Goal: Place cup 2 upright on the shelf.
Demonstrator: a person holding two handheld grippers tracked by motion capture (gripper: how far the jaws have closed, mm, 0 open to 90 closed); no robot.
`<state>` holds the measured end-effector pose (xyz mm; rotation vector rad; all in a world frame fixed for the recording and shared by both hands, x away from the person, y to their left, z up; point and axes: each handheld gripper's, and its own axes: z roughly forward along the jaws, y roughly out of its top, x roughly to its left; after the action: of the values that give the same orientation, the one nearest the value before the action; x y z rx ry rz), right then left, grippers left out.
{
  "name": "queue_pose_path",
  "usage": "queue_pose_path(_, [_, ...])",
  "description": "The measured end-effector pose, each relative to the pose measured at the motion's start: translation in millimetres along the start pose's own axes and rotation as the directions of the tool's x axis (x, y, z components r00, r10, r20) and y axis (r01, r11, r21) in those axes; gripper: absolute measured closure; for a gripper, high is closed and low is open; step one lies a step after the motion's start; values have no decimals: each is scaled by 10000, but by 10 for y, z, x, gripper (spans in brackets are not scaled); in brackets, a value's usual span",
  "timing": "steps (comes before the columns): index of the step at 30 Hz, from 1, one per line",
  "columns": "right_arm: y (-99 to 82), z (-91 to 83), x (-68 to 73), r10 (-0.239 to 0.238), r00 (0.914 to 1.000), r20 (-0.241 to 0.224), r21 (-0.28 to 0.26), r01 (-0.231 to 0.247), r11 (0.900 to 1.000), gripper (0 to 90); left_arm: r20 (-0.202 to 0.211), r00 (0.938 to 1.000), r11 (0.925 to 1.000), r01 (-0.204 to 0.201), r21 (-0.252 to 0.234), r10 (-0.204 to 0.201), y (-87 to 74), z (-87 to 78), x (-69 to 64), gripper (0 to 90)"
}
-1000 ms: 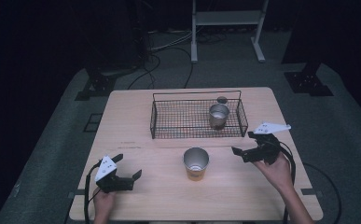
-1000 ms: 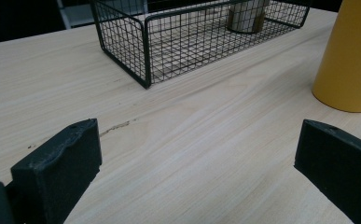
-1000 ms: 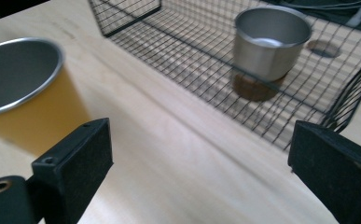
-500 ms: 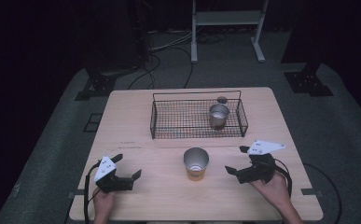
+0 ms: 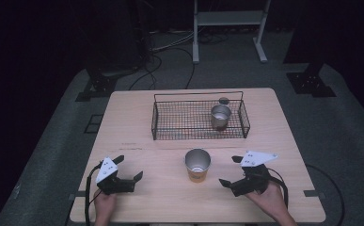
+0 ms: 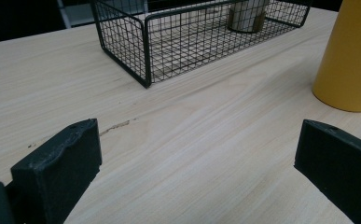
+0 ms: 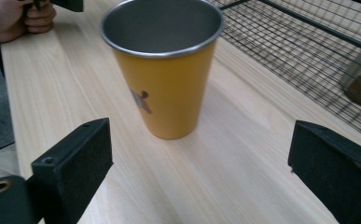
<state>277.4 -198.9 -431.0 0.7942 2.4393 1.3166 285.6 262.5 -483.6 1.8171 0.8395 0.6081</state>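
A yellow metal cup [image 5: 198,165] stands upright and empty on the wooden table [image 5: 137,117], near the front middle. My right gripper [image 5: 229,170] sits just right of it, low over the table, jaws open and pointed at the cup. In the right gripper view the cup [image 7: 166,79] stands ahead of the open right gripper [image 7: 199,172], apart from both pads. My left gripper [image 5: 129,168] rests open at the front left, with nothing between its jaws. The left gripper view has the left gripper [image 6: 197,172] over bare wood and the cup [image 6: 353,56] at the right edge.
A black wire basket [image 5: 157,115] stands at the back middle of the table with a silver cup [image 5: 220,116] upright in its right part. A small round object [image 5: 224,100] lies just behind the basket. The person's left hand [image 7: 15,18] appears beyond the yellow cup.
My right gripper has come back toward the table's front edge and a little left and lower, ending beside the yellow cup. The left gripper and the cups have stayed put.
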Motion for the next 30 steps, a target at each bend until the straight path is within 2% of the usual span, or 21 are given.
queue_pose_path(2, [20, 30, 50, -16, 9999, -105, -32, 15, 10000, 29, 6, 10000, 10000, -20, -20, 20, 0, -1, 3, 0])
queue_pose_path(9, [42, 91, 111, -69, 9996, -268, -50, 68, 10000, 27, 19, 10000, 10000, -13, -18, 13, 0, -1, 4, 0])
queue_pose_path(13, [64, 198, 174, -276, 9992, -282, 45, 277, 9996, 20, 8, 10000, 10000, -12, -12, 12, 0, -1, 4, 0])
queue_pose_path(25, [130, 366, 172, -198, 9997, -150, 312, 203, 9993, 19, 10, 10000, 10000, -7, -19, 7, 0, -1, 5, 0])
queue_pose_path(28, [157, 413, 136, 111, 9999, -112, 372, -106, 9993, 19, -2, 10000, 10000, 1, -11, -1, 0, 0, 1, 0])
queue_pose_path(30, [163, 426, 131, 128, 9998, -147, 358, -122, 9993, 19, 3, 10000, 10000, 16, 4, -16, 1, 0, 2, 0])
